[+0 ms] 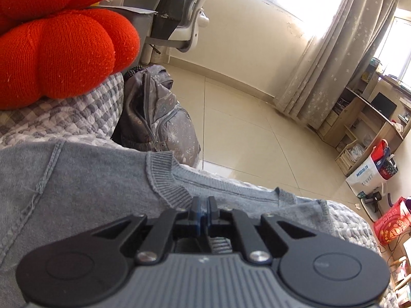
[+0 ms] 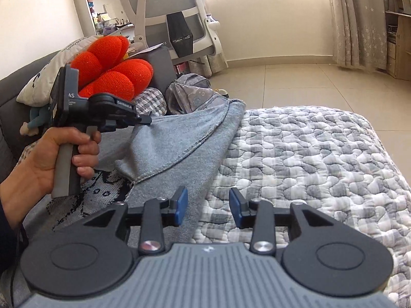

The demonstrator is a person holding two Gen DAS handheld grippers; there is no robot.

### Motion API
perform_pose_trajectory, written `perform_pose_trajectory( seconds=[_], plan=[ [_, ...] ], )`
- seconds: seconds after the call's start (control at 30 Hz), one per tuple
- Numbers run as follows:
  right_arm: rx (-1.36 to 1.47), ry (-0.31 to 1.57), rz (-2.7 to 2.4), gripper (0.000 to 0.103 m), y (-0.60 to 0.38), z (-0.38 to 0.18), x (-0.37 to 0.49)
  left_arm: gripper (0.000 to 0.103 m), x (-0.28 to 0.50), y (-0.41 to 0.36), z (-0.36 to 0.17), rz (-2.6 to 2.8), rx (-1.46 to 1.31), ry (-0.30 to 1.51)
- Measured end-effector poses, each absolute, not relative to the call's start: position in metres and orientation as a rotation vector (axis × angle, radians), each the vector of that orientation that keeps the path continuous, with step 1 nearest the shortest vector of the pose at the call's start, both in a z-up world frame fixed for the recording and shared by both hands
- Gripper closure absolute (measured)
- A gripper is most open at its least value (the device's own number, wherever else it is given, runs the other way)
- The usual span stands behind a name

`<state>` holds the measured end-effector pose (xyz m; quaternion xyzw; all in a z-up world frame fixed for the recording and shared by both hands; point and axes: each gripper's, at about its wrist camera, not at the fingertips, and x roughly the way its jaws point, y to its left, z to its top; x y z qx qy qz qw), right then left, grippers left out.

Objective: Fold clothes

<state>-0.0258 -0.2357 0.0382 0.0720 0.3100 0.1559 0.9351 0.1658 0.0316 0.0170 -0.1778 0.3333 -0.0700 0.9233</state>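
A: Where's the garment?

B: One grey sweatshirt (image 2: 177, 138), heaped on the quilted check cover (image 2: 308, 154), toward its left side. Your left gripper (image 2: 146, 120) has a fold of it pinched at the tips; fabric pulls up into a ridge toward them. L wrist view confirms: blue pads pressed together on cloth beside the ribbed collar (image 1: 167, 179).

A: Hand pose?

B: Your left hand (image 2: 51, 159) is wrapped round the grey handle, tool aimed across the frame, tipped a bit down. Right gripper (image 2: 208, 205) sits low over the sweatshirt's near edge, fingers spread, nothing between them.

A: Count of the rest?

B: 1 red knit cushion (image 2: 113, 69), 1 grey backpack (image 1: 159, 118), 1 white office chair (image 2: 177, 15). Patterned black-and-white fabric (image 2: 102, 195) under your left hand; can't tell what it is.
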Motion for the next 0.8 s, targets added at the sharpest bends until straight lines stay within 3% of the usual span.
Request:
perform_pose_trajectory(
  seconds=[0.27, 0.37, 0.43, 0.6, 0.67, 0.7, 0.73, 0.8],
  plan=[
    [0.124, 0.675, 0.262, 0.059, -0.241, 0.043, 0.017, 0.096, 0.139, 0.067, 0.031, -0.132, -0.591, 0.675],
    [0.157, 0.688, 0.271, 0.059, -0.24, 0.044, 0.016, 0.083, 0.129, 0.07, 0.025, -0.148, -0.63, 0.702],
    [0.167, 0.688, 0.298, 0.059, -0.235, 0.044, 0.005, 0.062, 0.125, 0.065, 0.02, -0.181, -0.629, 0.736],
    [0.062, 0.653, 0.408, 0.059, -0.205, 0.044, -0.057, 0.05, 0.118, 0.048, 0.016, -0.237, -0.608, 0.75],
    [0.025, 0.657, 0.48, 0.059, -0.191, 0.042, -0.082, 0.052, 0.119, 0.037, 0.016, -0.238, -0.552, 0.734],
    [0.007, 0.662, 0.52, 0.059, -0.184, 0.041, -0.094, 0.061, 0.12, 0.031, 0.016, -0.241, -0.521, 0.726],
    [-0.011, 0.667, 0.559, 0.059, -0.177, 0.04, -0.106, 0.081, 0.12, 0.025, 0.017, -0.252, -0.479, 0.716],
    [-0.079, 0.653, 0.608, 0.059, -0.163, 0.039, -0.13, 0.089, 0.12, 0.017, 0.018, -0.265, -0.431, 0.701]
  ],
)
